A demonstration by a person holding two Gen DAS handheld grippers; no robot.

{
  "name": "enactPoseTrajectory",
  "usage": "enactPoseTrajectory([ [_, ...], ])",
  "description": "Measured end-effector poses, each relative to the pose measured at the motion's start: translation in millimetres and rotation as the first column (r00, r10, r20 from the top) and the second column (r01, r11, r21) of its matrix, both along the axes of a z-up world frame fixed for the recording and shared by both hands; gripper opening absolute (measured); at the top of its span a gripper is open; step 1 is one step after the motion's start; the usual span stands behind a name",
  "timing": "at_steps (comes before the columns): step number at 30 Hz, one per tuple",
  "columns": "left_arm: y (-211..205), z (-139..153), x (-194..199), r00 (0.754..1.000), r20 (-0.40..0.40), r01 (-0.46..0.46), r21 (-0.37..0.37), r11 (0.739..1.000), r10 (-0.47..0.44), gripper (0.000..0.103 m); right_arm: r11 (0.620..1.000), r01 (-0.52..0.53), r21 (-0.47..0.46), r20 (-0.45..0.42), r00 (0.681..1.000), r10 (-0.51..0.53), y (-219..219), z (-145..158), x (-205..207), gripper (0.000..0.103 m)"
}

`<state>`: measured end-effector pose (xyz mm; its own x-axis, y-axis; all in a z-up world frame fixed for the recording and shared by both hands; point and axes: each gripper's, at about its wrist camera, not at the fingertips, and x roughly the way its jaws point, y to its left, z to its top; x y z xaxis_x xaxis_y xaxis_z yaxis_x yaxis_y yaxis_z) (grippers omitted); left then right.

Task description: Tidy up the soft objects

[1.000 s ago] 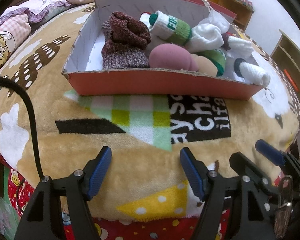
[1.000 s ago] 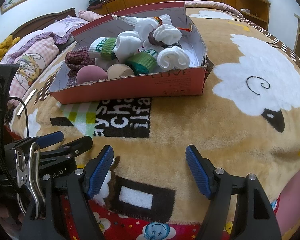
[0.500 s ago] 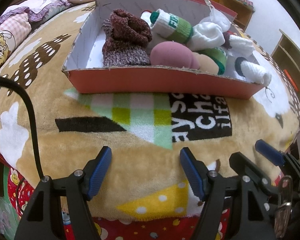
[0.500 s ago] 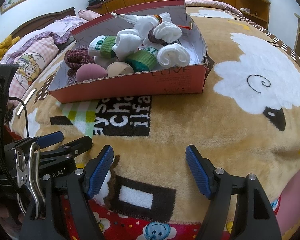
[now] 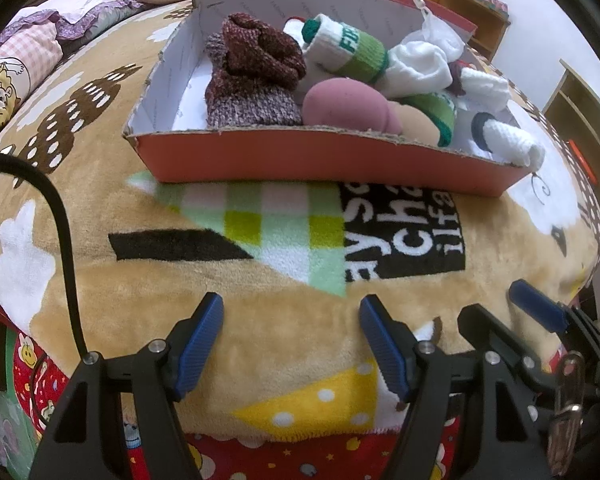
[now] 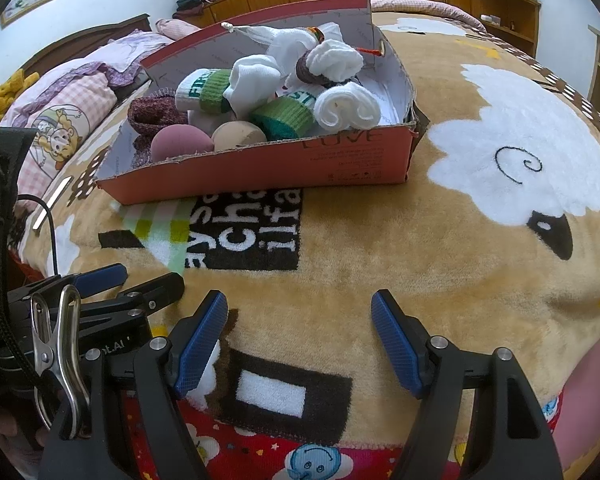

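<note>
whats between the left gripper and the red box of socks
Only blanket: in the left wrist view, the left gripper and the red cardboard box are separated by plush blanket with a green checked patch, nothing lying on it.

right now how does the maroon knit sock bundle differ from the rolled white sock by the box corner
The maroon knit sock bundle is dark, chunky-knit and bulky; the rolled white sock is plain white, finer-knit and smaller. The maroon bundle sits at the left end of the red cardboard box, the white roll at the right end by the near wall. Both lie inside the box, untouched by either gripper.
</note>
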<state>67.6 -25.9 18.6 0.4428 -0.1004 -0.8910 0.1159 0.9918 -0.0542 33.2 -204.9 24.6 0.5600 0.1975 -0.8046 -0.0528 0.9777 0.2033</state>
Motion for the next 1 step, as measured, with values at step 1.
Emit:
enactPoseTrajectory([
  [1,-0.2,-0.6,-0.5,1.000,-0.002,0.002,0.001,1.000,-0.002,0.074,1.000,0.001,0.000,-0.001,1.000,-0.001,0.5,-0.9,-0.3,0.076],
])
